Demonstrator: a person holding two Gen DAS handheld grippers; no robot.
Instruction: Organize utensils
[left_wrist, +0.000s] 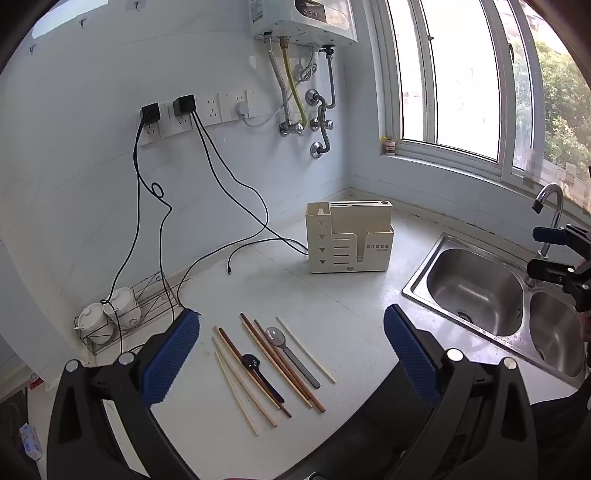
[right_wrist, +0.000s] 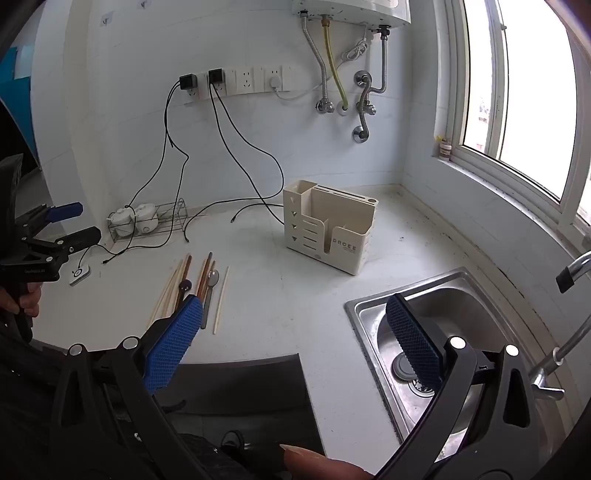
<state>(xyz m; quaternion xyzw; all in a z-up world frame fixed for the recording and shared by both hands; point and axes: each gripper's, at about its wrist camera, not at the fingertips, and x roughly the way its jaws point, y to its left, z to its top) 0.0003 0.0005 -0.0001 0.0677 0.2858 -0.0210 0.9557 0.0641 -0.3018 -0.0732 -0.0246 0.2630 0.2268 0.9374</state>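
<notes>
Both hand-held grippers, left (left_wrist: 291, 354) & right (right_wrist: 295, 339), spread, empty; right's pad hides chopsticks' (right_wrist: 173, 288) ends.

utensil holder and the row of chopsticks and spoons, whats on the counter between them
Nothing: in the left wrist view, bare white countertop separates the utensil holder from the chopsticks and spoons. The loose black cable end lies off to the left.

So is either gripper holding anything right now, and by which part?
Nothing is held. The left gripper and right gripper are both open and empty; the chopsticks lie on the counter.
</notes>
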